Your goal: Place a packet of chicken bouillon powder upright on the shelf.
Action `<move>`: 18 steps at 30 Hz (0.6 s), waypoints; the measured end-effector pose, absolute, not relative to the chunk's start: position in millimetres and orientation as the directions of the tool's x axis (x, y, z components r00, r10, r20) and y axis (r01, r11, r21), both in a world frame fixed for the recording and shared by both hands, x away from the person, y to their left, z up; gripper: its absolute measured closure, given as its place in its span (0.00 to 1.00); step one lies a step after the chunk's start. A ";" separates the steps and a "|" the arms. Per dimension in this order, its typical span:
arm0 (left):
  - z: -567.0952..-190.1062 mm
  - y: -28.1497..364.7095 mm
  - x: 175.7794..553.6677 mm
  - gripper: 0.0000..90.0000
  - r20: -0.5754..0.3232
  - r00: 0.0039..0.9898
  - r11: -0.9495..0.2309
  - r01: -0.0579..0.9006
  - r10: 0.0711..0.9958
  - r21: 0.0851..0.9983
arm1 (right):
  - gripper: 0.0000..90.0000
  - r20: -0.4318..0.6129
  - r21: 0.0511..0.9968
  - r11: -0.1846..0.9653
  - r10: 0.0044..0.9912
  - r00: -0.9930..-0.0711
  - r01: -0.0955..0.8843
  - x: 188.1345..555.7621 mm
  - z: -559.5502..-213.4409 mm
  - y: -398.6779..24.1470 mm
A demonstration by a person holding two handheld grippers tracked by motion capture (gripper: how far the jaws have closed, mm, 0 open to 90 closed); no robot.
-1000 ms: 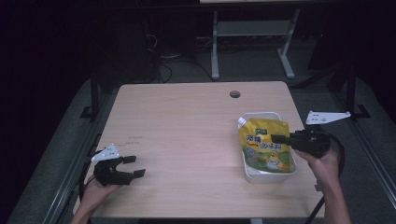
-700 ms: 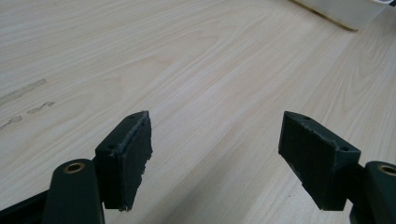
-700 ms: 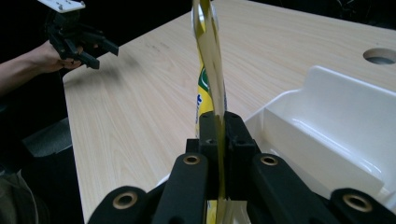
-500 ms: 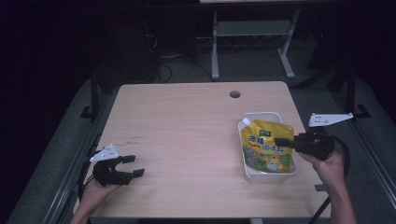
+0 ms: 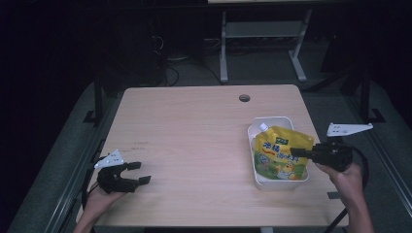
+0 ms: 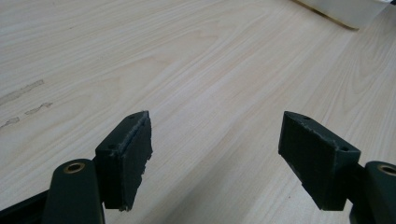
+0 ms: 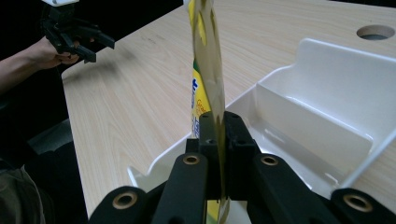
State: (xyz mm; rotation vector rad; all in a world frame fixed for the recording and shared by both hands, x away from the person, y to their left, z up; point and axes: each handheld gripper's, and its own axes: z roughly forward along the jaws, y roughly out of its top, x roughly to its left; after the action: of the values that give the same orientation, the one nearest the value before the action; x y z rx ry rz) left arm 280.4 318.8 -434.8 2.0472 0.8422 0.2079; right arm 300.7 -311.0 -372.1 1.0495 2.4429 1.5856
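High view: right gripper [image 5: 297, 153] jaws pinch the pouch [image 5: 279, 155] over the tray [image 5: 272, 183]; not let go yet; left gripper [image 5: 138, 173] jaws spread above the bench [image 5: 194, 136].

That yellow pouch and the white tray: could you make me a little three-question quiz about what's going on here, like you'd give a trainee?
1. True or false: the right gripper is shut on the yellow pouch.
2. Where is the pouch compared with the white tray? A) lying on the table far from it B) held above and partly inside it C) under it
3. Fill in: the left gripper, near the table's front left corner, has its jaws ____ with nothing between them.

Key
1. True: its jaws pinch the pouch's edge.
2. B
3. open
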 end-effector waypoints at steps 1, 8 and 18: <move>-434.8 318.8 280.4 0.28 -0.162 0.755 -0.377 0.486 0.635 0.788 | 0.97 0.315 0.822 0.244 0.559 -0.767 0.515 300.2 -373.5 -312.5; -435.0 318.4 280.6 0.28 -0.163 0.755 -0.378 0.487 0.635 0.787 | 0.97 0.320 0.818 0.240 0.567 -0.760 0.523 297.9 -378.7 -317.2; -435.5 318.1 280.9 0.28 -0.165 0.755 -0.377 0.489 0.634 0.787 | 0.97 0.332 0.815 0.228 0.570 -0.751 0.533 295.8 -384.6 -322.0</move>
State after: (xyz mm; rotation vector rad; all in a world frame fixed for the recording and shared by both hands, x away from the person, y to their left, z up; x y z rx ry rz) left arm 280.9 318.1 -435.5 2.0487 0.8437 0.2042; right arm 295.8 -322.0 -384.6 1.0936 2.4331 1.5902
